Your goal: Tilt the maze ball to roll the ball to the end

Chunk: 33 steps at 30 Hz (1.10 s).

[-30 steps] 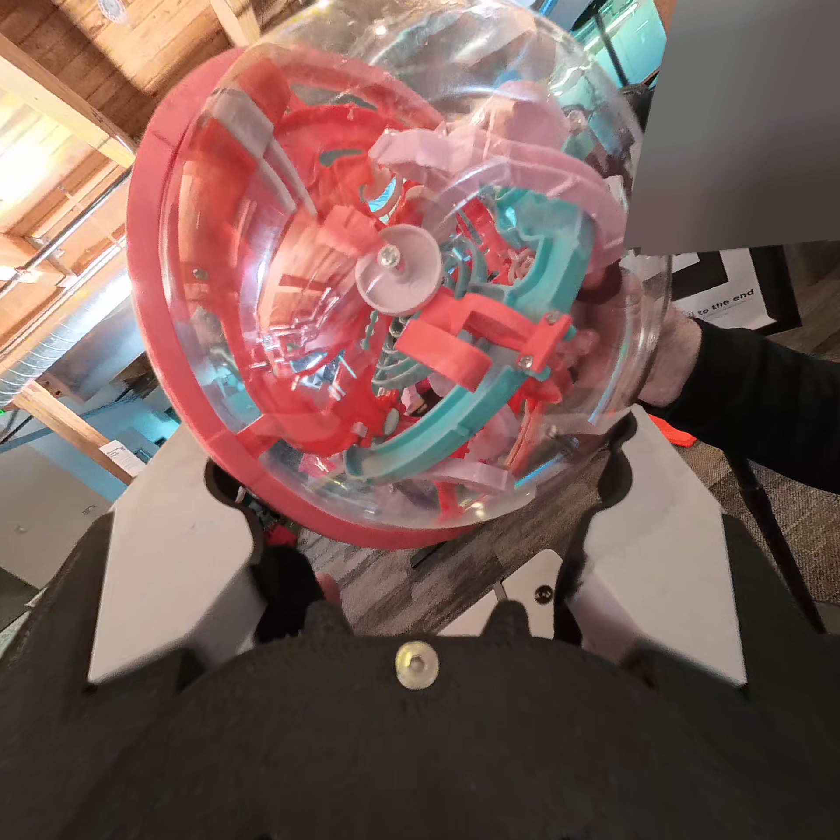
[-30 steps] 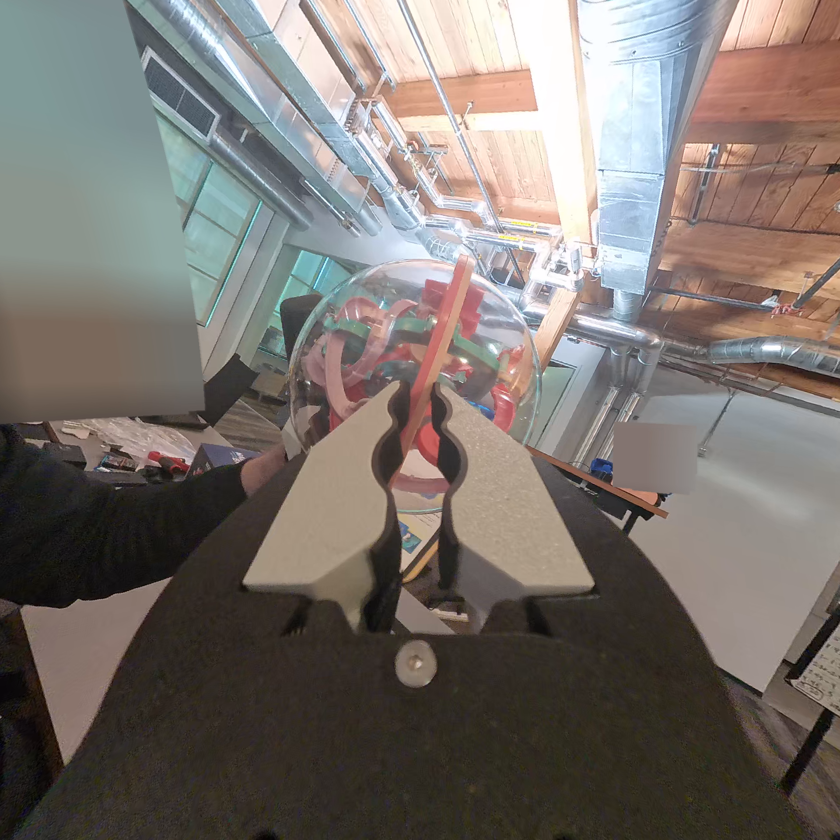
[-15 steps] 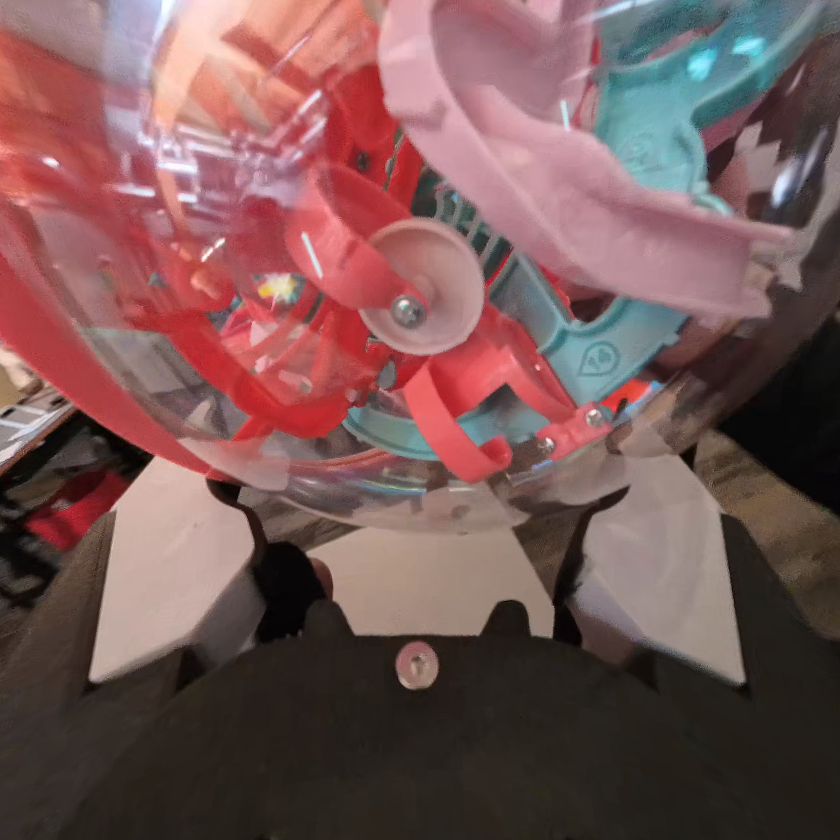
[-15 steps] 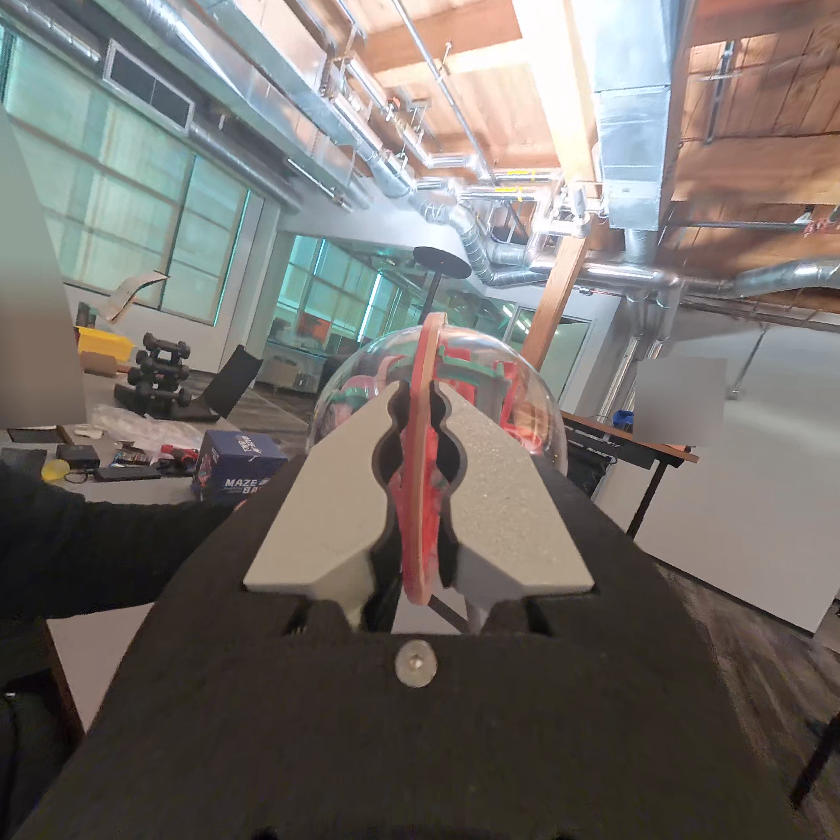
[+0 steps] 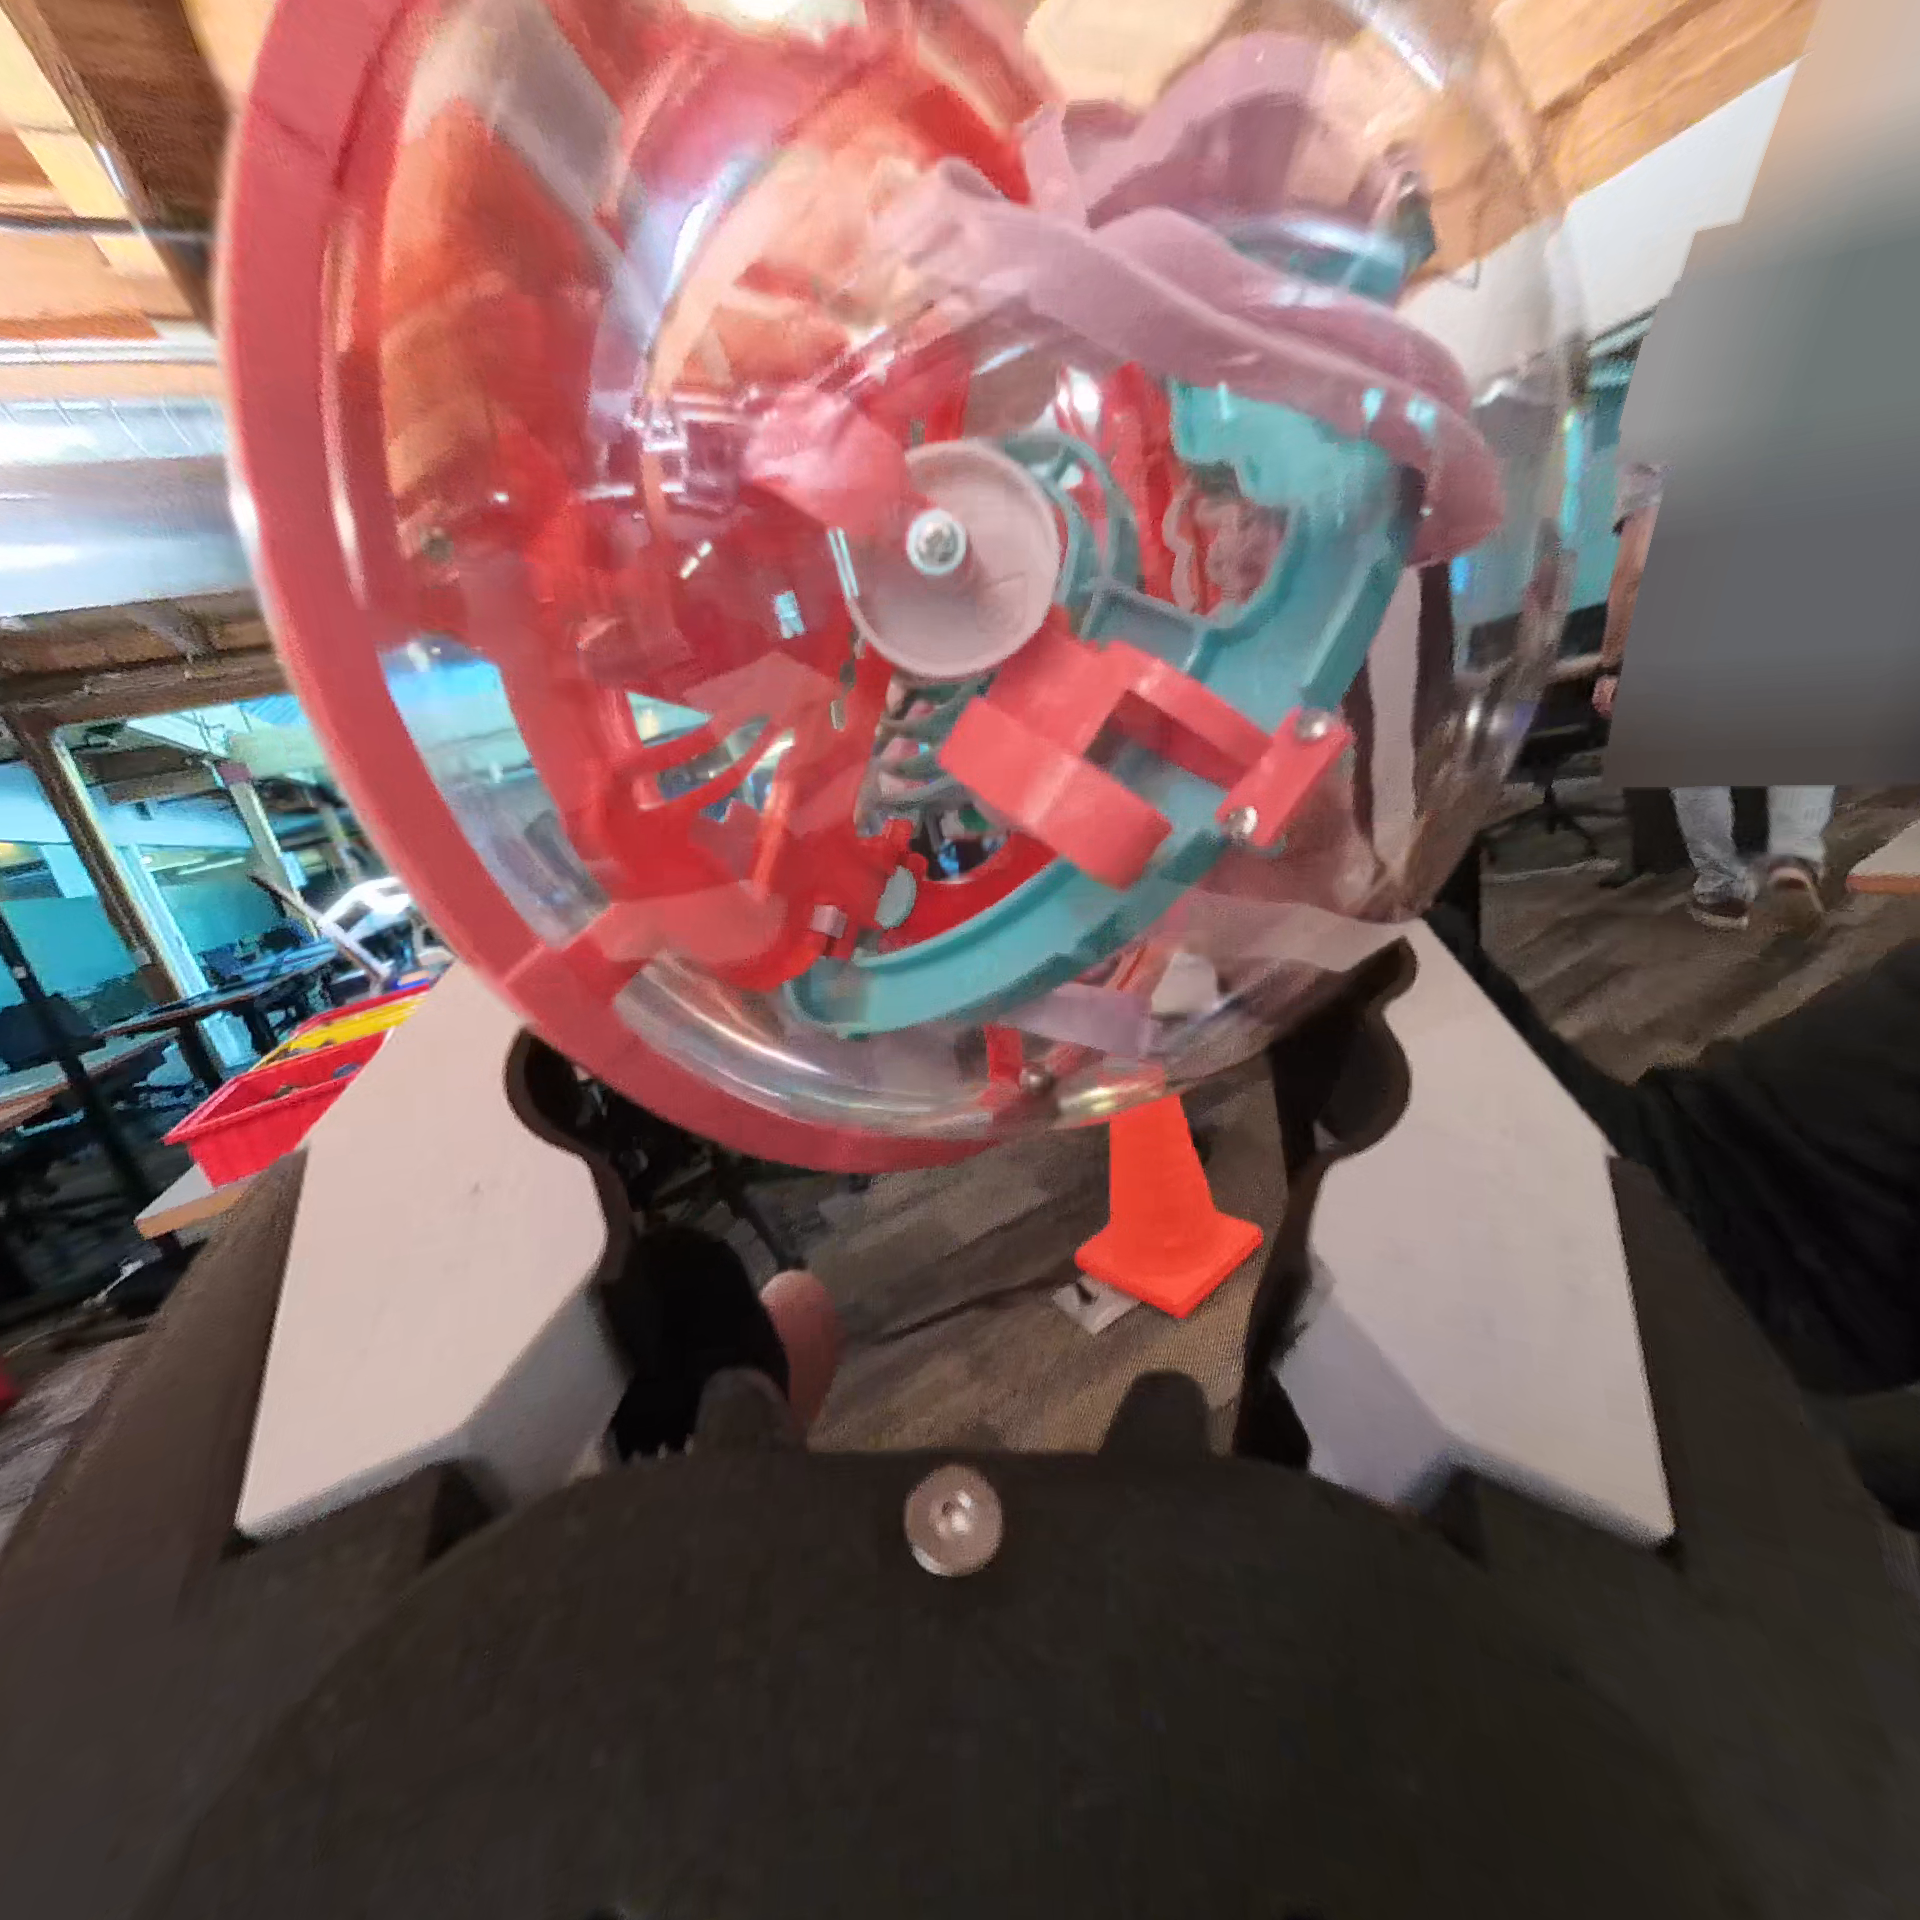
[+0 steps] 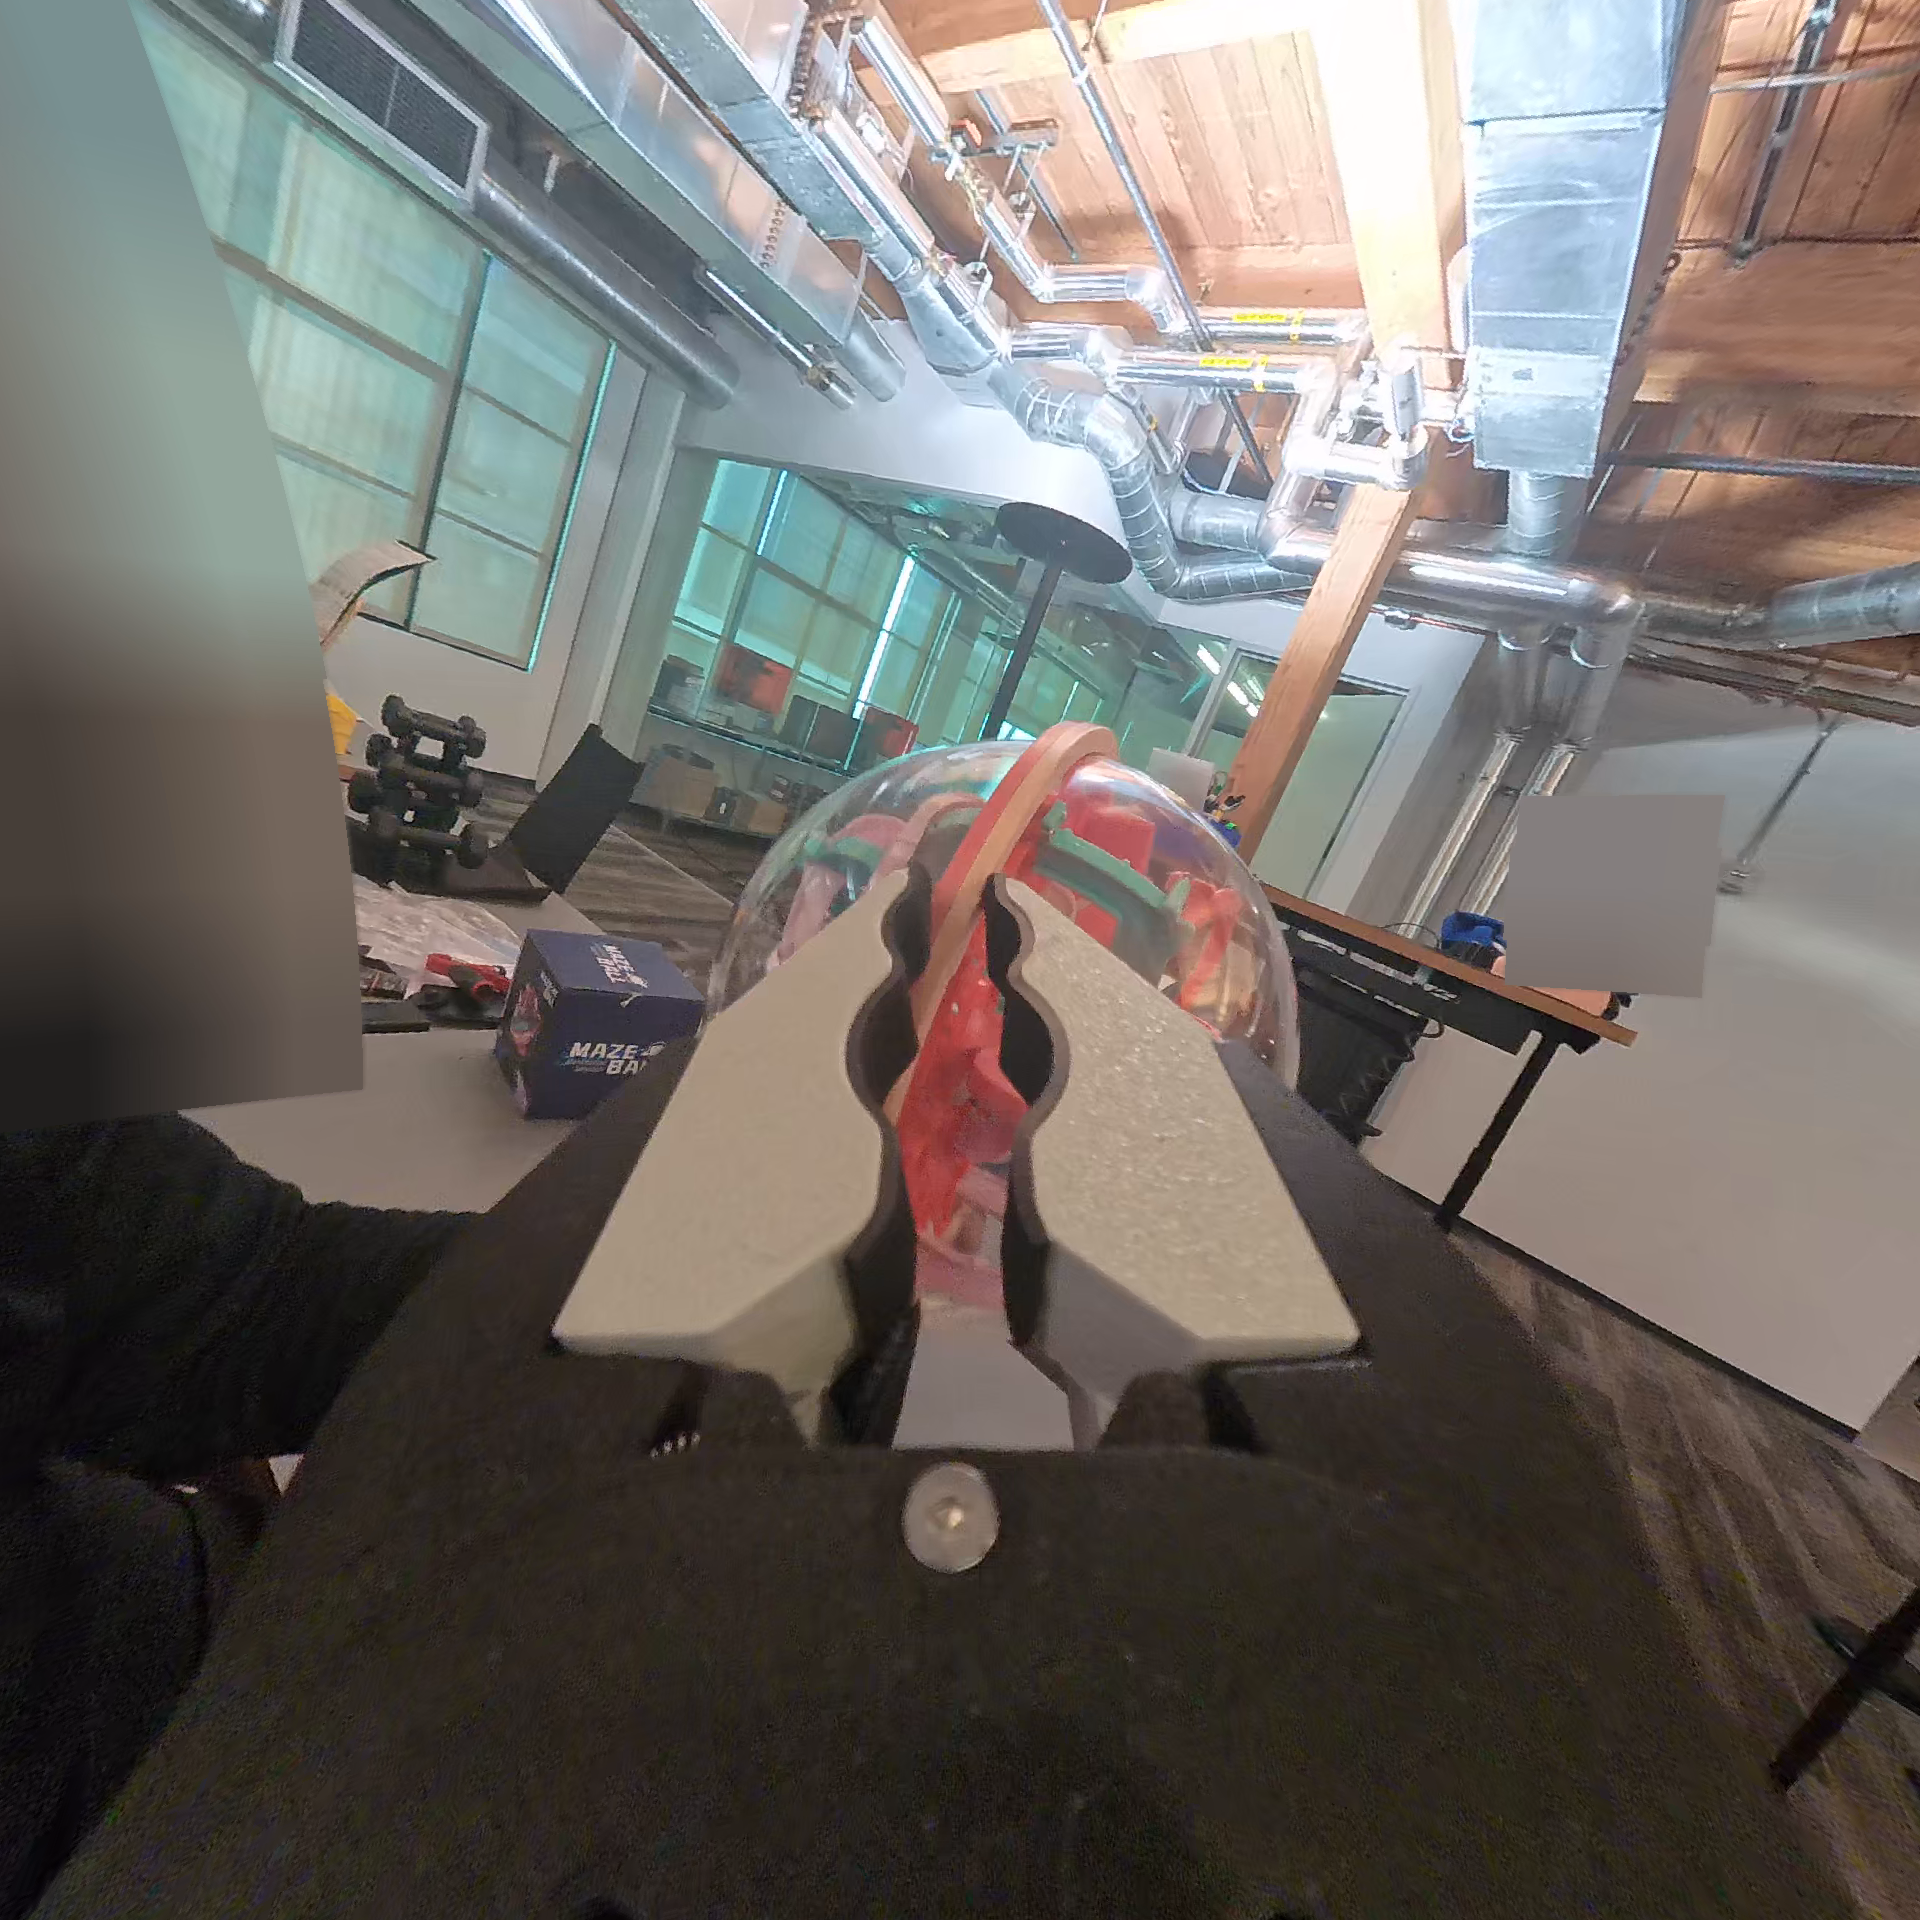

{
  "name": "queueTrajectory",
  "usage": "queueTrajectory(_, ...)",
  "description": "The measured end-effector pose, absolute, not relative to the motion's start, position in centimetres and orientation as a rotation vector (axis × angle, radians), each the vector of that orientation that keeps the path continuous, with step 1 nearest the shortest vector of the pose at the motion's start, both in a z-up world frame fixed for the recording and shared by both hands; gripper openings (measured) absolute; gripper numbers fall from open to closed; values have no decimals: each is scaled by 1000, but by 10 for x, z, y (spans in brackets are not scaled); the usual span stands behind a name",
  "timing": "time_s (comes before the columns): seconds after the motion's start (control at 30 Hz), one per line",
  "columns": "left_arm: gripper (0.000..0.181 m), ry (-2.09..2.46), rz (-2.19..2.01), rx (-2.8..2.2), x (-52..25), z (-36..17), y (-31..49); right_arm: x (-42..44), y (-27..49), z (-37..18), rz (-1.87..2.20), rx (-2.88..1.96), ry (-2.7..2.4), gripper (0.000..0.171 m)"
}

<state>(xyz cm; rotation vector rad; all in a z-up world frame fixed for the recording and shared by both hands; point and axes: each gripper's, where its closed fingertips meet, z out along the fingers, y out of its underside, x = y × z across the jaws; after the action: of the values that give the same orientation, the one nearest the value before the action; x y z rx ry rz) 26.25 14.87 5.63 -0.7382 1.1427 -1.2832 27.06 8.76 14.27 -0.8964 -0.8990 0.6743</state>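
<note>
Maze ball [image 5: 883, 582]: clear globe with a red rim [image 6: 1023, 821] round its middle, red, teal and pink tracks inside, held up in the air between my two claws; the small steel ball [image 5: 1032, 1081] sits low against the clear shell, near the bottom.
Right claw [image 6: 951, 894]: nearly closed, pinching the red rim edge-on, so it carries the globe.
Left claw [image 5: 961, 1003]: spread wide, its fingers [image 5: 416, 1174] under the globe's lower curve; I cannot tell whether they touch it.
Step in hand, as I judge it: tilt slowly from the rim grip; small turns, so the steel ball stays on a track; steady with the left.
Surroundings: an orange cone [image 5: 1164, 1216] on the floor below; a blue box [image 6: 597, 1023] on the grey table [image 6: 436, 1132].
</note>
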Motion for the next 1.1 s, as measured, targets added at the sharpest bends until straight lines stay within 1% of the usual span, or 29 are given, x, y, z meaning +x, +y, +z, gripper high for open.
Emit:
queueTrajectory(0.2,140,1026,-1358,-640,233,90,131,275,78,148,714,-864,-872,8)
queueTrajectory(0.37,139,937,-1454,-571,215,111,118,270,66,152,784,-807,-858,8)
queueTrajectory(0.43,138,891,-1510,-547,209,119,113,270,63,153,810,-784,-838,6)
queueTrajectory(0.47,138,866,-1542,-529,205,123,111,273,64,154,813,-773,-811,0)
queueTrajectory(0.53,137,833,-1683,-448,191,134,100,274,67,150,821,-771,-795,0)
queueTrajectory(0.63,137,781,-1567,-483,190,139,101,267,64,146,815,-777,-783,0)
queueTrajectory(0.8,137,730,-1635,-550,190,127,112,267,72,147,834,-815,-706,0)
queueTrajectory(0.83,137,702,-1646,-551,188,124,116,270,73,149,872,-807,-683,6)
queueTrajectory(0.87,137,682,-1651,-555,187,121,120,272,76,148,905,-821,-666,19)
queueTrajectory(0.93,137,656,-1675,-550,183,115,127,273,91,142,936,-886,-626,47)
queueTrajectory(0.97,136,662,-1674,-551,183,112,129,271,99,137,971,-918,-623,67)
queueTrajectory(1.0,124,687,-1644,-565,186,107,130,264,104,132,1020,-958,-641,84)
queueTrajectory(1.03,106,705,-1616,-559,188,103,129,260,109,127,1034,-993,-648,99)
queueTrajectory(1.07,77,703,-1629,-531,183,103,128,259,115,121,1021,-1015,-651,105)
queueTrajectory(1.1,70,667,-1626,-539,180,102,134,260,121,113,1059,-1024,-644,100)
